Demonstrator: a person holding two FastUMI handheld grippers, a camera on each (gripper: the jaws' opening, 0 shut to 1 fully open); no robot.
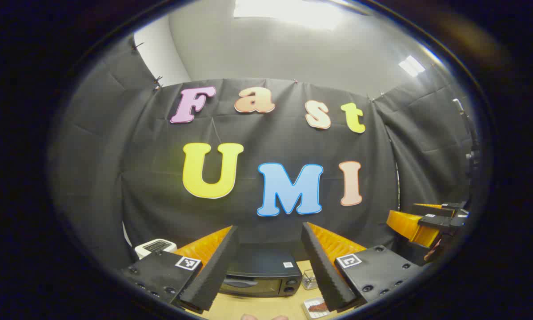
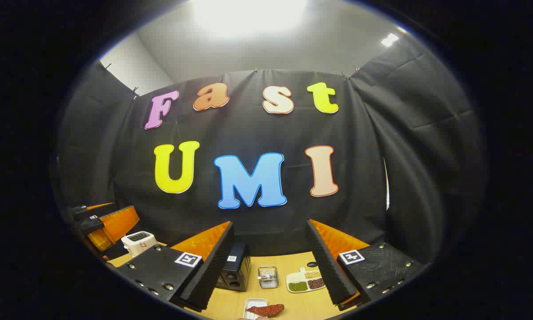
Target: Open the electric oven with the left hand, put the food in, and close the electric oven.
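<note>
1. Left gripper view: the left gripper hangs with jaws spread wide and empty above the wooden table.
2. Between its fingers the black electric oven stands at the far side, door closed.
3. Right of the oven lies the food on a white tray.
4. Right gripper view: the right gripper is spread too, holding nothing.
5. A white toaster sits far left.
</note>
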